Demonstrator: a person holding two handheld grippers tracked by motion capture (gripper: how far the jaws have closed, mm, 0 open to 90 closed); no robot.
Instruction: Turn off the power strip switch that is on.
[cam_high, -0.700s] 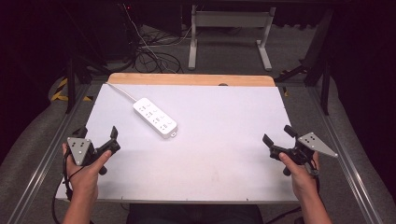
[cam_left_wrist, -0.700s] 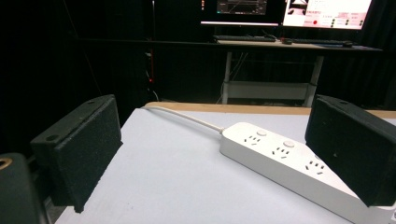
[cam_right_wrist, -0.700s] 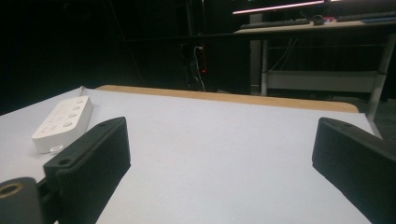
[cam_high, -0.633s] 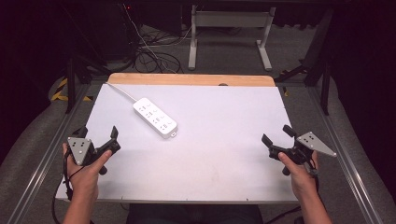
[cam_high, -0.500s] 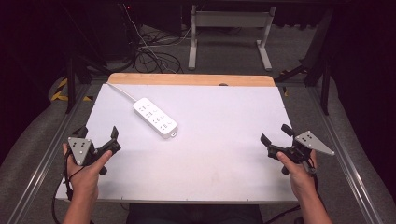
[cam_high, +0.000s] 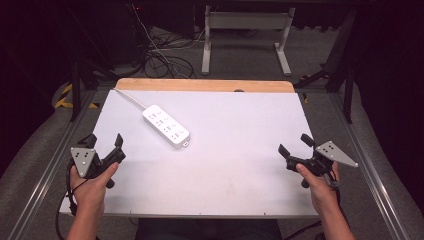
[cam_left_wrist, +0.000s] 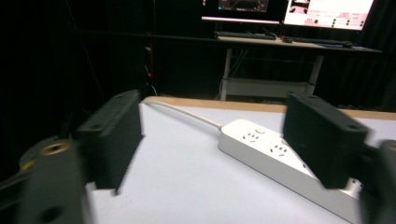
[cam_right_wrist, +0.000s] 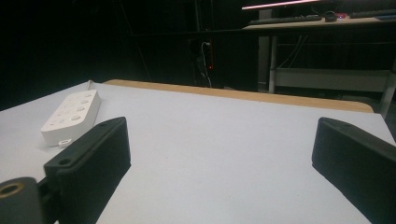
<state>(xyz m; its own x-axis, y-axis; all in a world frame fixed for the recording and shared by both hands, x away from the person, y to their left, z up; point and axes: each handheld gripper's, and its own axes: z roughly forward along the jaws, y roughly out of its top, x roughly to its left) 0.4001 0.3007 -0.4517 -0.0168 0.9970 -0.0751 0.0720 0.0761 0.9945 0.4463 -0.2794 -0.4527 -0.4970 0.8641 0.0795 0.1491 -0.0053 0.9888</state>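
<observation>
A white power strip (cam_high: 166, 126) lies slanted on the table's left half, and its white cable runs to the far left corner. My left gripper (cam_high: 106, 142) is held near the front left edge, open, with nothing between its jaws. In the left gripper view that gripper (cam_left_wrist: 219, 140) points toward the power strip (cam_left_wrist: 275, 154) a short way ahead. My right gripper (cam_high: 295, 145) hovers open and holds nothing near the front right edge. The right gripper view looks past its own wide-apart jaws (cam_right_wrist: 224, 158) to the power strip (cam_right_wrist: 72, 112), far off to the left.
A white mat covers the table (cam_high: 240, 150), and a wooden strip (cam_high: 205, 85) runs along its far edge. Metal rails flank both sides. Behind the table are tangled cables (cam_high: 165, 55) on the floor and a desk frame (cam_high: 245, 35).
The right gripper has crept slightly to the left and away from the near edge. The left gripper has barely moved. Both stay open.
</observation>
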